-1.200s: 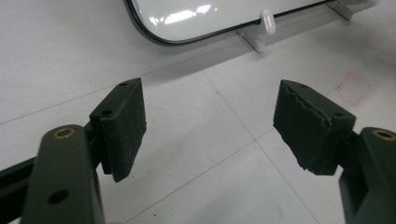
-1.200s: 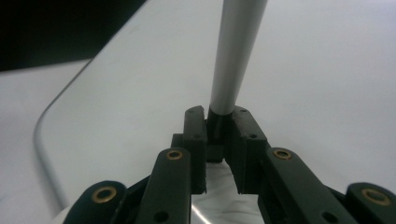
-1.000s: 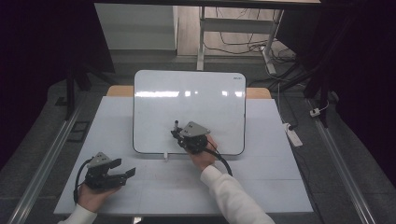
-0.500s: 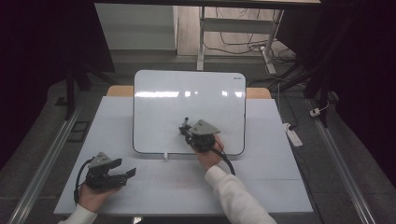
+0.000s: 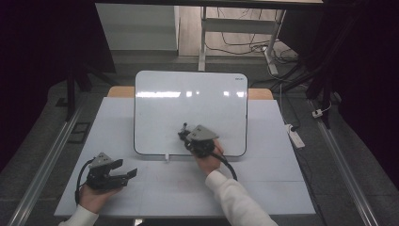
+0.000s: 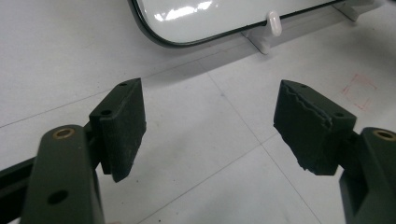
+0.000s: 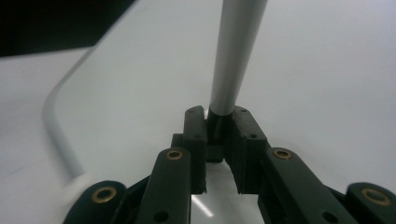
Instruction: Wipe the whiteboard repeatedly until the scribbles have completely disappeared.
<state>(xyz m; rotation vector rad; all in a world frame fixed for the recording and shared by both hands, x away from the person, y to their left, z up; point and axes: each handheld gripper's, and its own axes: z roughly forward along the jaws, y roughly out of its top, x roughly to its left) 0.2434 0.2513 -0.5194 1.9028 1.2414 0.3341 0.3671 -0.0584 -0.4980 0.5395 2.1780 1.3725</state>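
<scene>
Your right hand-held gripper (image 5: pixel 184 132) sat over the lower middle of the whiteboard (image 5: pixel 188 99), which stood propped on the white worktop (image 5: pixel 263 188) with its bottom edge resting in small white clips (image 5: pixel 166 157). In the right gripper view, that hand-held gripper (image 7: pixel 218 122) was pinching a grey pen (image 7: pixel 236 51) by its dark end, the jaws pressed close on either side of it, and the pen's barrel ran up and away from the jaws across the board's white face (image 7: pixel 327 70). Whether the far end of the pen touched the board could not be told.

Your left hand-held gripper (image 5: pixel 127 174) was low at the near left of the worktop, well apart from the board, pointing to the right. In the left gripper view its jaws stood spread wide with nothing between them, above the bare worktop (image 6: pixel 56 56), with the board's dark-rimmed lower corner (image 6: pixel 159 39) and one white clip (image 6: pixel 273 23) ahead of them.
</scene>
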